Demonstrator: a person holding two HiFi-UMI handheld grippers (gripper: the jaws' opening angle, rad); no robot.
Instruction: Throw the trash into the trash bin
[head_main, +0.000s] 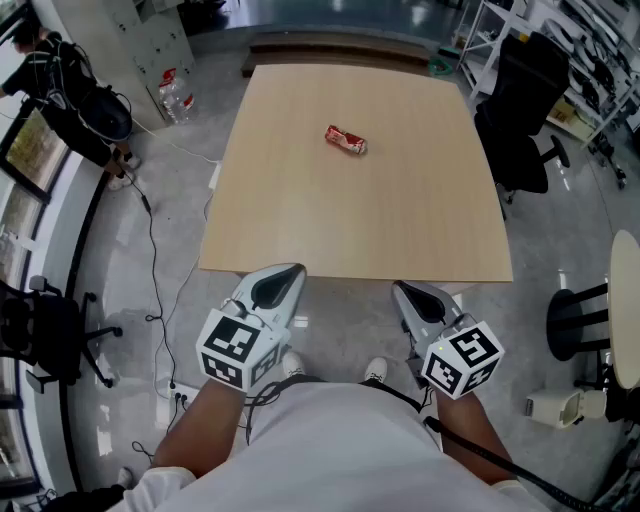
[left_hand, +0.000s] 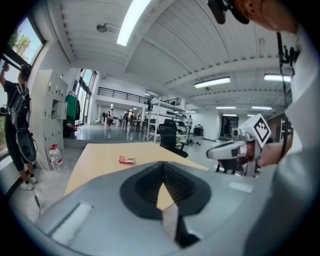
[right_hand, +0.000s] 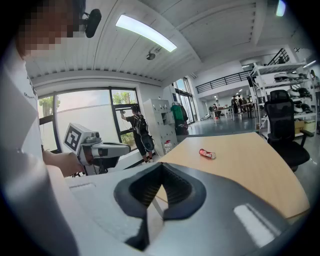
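While the red crumpled trash (head_main: 346, 141) lay on the bench (head_main: 350, 220), at twelve o'clock from me past its middle, my left hand-held gripper (head_main: 283, 278) and right hand-held gripper (head_main: 408, 292) hovered before the near edge, jaws pressed together, both empty.

Light wooden bench (head_main: 350, 220) is standing directly ahead of both pairs of jaws, its near edge lying just beyond them. One crumpled red wrapper (head_main: 346, 141) is lying on it, well ahead of the jaws, toward the far side.
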